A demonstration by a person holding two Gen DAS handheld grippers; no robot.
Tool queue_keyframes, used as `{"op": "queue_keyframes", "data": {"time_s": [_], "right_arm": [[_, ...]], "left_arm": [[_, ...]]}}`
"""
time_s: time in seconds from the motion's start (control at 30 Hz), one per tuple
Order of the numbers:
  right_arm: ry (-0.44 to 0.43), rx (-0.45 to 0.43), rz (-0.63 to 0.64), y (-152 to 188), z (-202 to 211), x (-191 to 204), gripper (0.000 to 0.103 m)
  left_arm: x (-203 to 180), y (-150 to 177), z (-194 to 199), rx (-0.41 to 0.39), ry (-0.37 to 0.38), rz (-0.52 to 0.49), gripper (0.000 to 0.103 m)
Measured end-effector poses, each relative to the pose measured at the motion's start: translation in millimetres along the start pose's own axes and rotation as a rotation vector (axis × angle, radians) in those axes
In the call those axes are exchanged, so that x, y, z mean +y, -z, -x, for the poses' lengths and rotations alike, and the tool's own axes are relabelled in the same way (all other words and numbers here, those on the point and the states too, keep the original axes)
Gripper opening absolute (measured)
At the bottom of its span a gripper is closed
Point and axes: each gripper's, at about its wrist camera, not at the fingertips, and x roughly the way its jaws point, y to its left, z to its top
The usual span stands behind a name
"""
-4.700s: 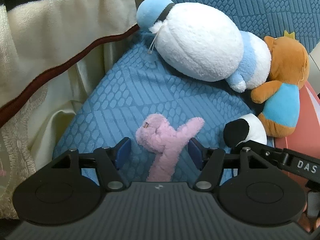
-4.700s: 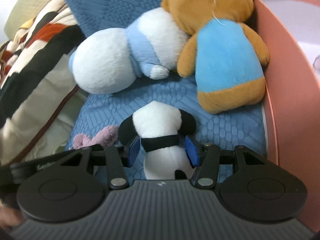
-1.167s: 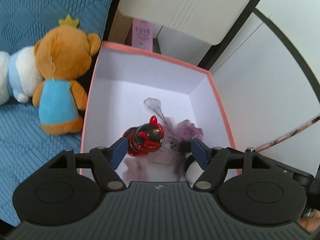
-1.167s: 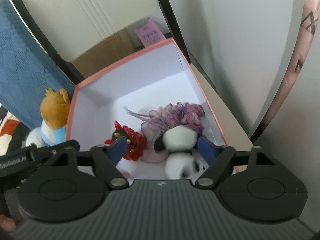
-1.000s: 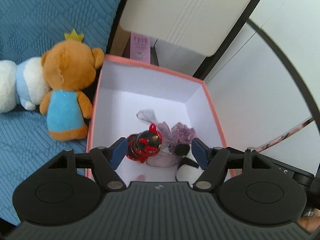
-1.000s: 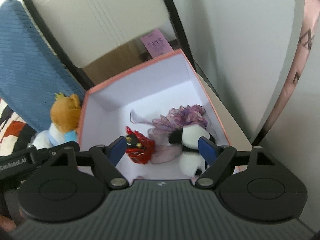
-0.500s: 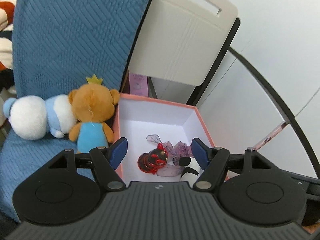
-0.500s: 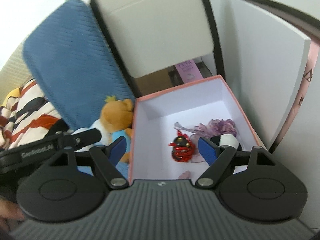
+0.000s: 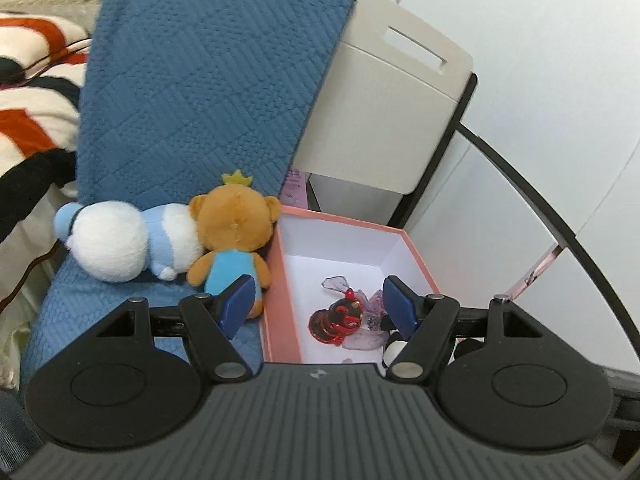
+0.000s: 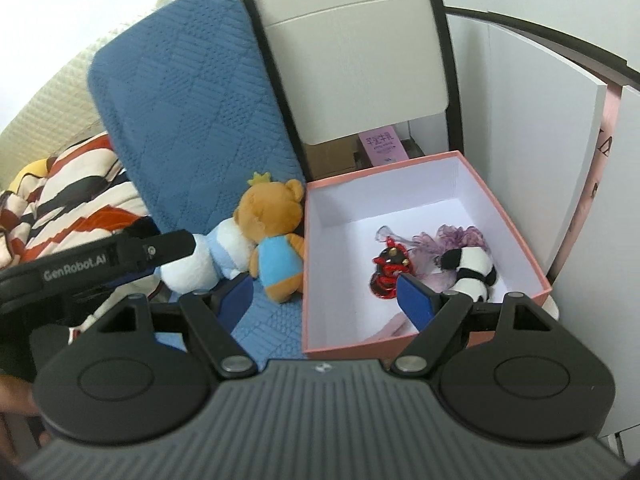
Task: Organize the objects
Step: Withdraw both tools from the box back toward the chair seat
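A striped blanket (image 10: pixel 60 196) lies at far left, against a tall blue cushion (image 10: pixel 192 120) that covers a seat. On the seat, a white and pale-blue plush (image 9: pixel 120 246) lies on its side, touching a brown bear (image 9: pixel 234 240) in a blue shirt and small yellow crown. The bear leans against the outer left wall of an open pink box (image 10: pixel 516 236) with a white inside. Behind the box stands a beige chair back (image 10: pixel 360 52).

Inside the box, from left to right: a glossy red and black charm (image 10: pixel 388 270), a sheer purple pouch (image 10: pixel 456 238), and a black and white panda plush (image 10: pixel 474 268) lying on its side by the right wall. A pale pink shape (image 10: pixel 386 330) sits by the front wall; it is partly hidden, so it may be another soft toy.

The left gripper (image 9: pixel 318 302) hangs above the box's left wall, fingers spread wide, holding nothing. The right gripper (image 10: pixel 326 296) is likewise wide apart and empty, above the box's front-left corner, with the left tool's black body crossing its view at left.

The bear and the white plush are the likely things left to move. The risks, as a guess: pulling the white plush first could topple the bear off the seat edge. A finger coming down for the bear could catch the box wall and shove or tip the light box. The two tools are close together and could knock each other if both reach for the same toy. A soft, round plush pinched too shallowly could slip free over the wall.
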Motion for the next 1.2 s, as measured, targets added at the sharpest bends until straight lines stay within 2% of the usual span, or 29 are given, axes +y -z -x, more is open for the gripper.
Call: {"op": "queue_keyframes", "data": {"time_s": [0.3,0.57,0.77,0.97,1.03,1.2], "right_arm": [[-0.033,-0.039,0.065,40,16,41,0.081],[-0.059,-0.039,0.050,76,8,52,0.081],[-0.066,-0.034,0.062,86,2,52,0.081],[-0.053,-0.022,0.084,87,-19,48,0.083],[-0.052,-0.014,0.084,85,-31,48,0.083],[-0.039,-0.026,0.132,77,-64,54,0.083]], "left_arm": [[39,34,32,-0.029,-0.037,0.020,0.075],[60,67,39,-0.012,-0.055,0.023,0.075],[70,84,26,0.009,-0.070,0.016,0.076],[83,82,6,-0.011,-0.084,0.034,0.085],[91,79,-4,-0.023,-0.071,0.059,0.089],[117,71,-38,-0.034,-0.101,0.160,0.098]]}}
